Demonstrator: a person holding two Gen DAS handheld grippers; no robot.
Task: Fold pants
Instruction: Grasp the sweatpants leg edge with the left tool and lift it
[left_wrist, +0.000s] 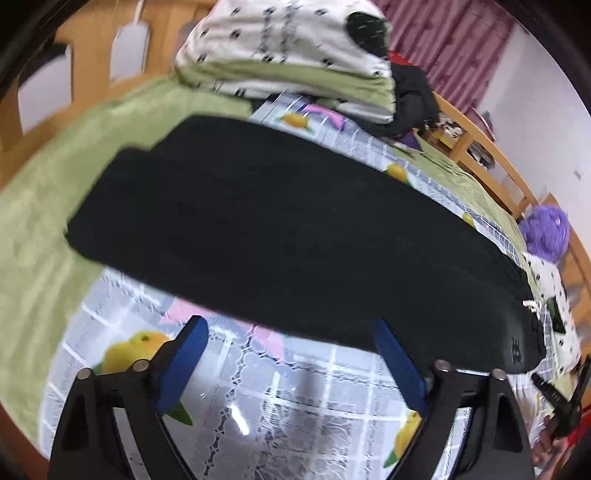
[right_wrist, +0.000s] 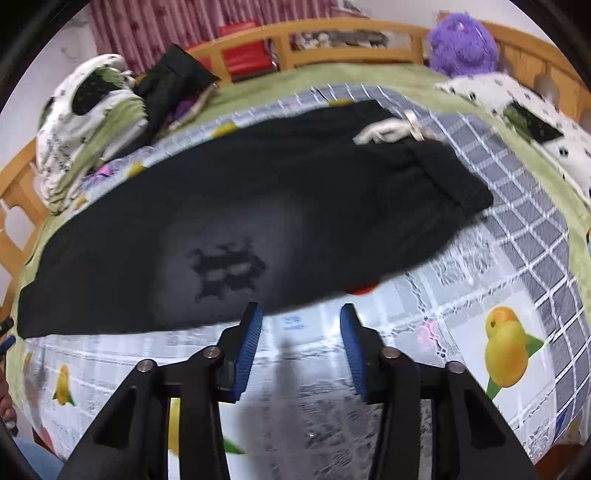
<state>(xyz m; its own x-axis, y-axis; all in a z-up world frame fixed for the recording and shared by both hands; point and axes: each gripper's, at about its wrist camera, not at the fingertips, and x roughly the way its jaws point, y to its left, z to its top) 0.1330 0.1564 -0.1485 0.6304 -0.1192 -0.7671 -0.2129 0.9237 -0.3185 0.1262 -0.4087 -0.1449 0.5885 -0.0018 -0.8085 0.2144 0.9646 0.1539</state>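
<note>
The black pants (left_wrist: 280, 229) lie flat, folded lengthwise, on a fruit-print plastic cloth (left_wrist: 258, 417) over a green bedspread. In the right wrist view the pants (right_wrist: 258, 206) show a dark logo and a white drawstring (right_wrist: 391, 131) at the waist, far right. My left gripper (left_wrist: 291, 332) is open and empty, just short of the pants' near edge. My right gripper (right_wrist: 301, 314) is open and empty, its fingertips at the near edge of the pants by the logo. The other gripper's tip shows at the right edge of the left wrist view (left_wrist: 561, 398).
A folded white and green quilt (left_wrist: 291, 48) and dark clothes (left_wrist: 413, 99) sit at the far end of the bed. A purple plush toy (right_wrist: 461, 44) and a spotted pillow (right_wrist: 532, 122) lie by the wooden bed rail (right_wrist: 332, 37).
</note>
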